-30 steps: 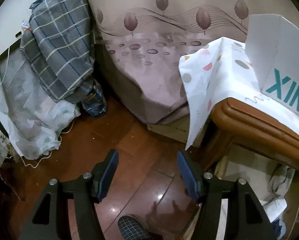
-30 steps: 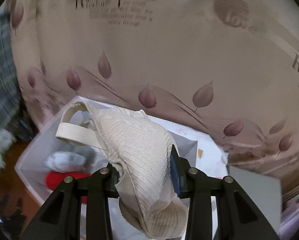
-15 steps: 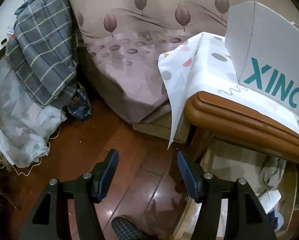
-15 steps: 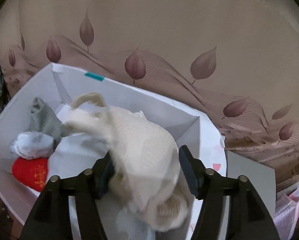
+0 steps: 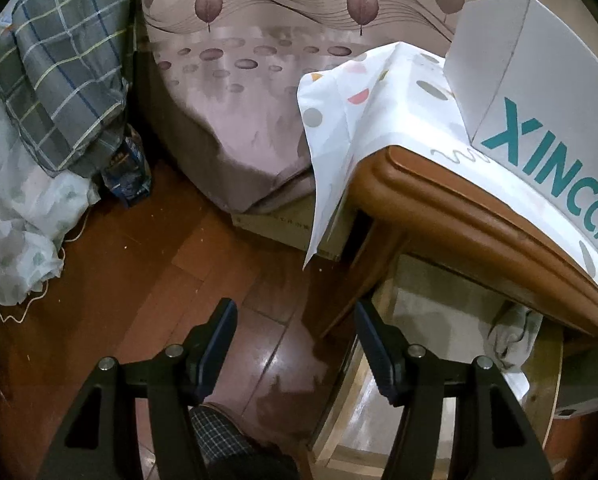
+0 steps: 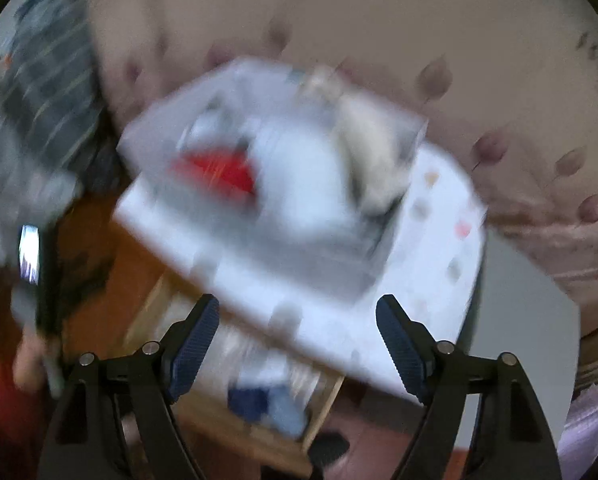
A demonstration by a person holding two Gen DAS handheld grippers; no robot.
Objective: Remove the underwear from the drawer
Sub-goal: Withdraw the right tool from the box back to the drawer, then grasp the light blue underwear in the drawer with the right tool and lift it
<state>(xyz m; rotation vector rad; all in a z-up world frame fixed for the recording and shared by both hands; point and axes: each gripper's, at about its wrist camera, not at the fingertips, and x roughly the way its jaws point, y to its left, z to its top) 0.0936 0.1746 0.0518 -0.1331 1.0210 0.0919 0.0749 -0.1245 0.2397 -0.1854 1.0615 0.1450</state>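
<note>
Cream underwear (image 6: 373, 160) lies crumpled, blurred, in white box (image 6: 259, 248) above open drawer (image 6: 235, 408).

My left camera looks down along my left gripper (image 5: 295, 346) at the floor (image 5: 147, 280), close by the table (image 5: 459, 216) corner, with the bed (image 5: 239, 92) far ahead. My right camera sits higher, looking down over my right gripper (image 6: 297, 346) onto the box (image 6: 259, 200), badly blurred. Both views share the box (image 5: 539, 92), table, open drawer (image 5: 379, 412), bed and plaid cloth (image 5: 63, 72).
</note>
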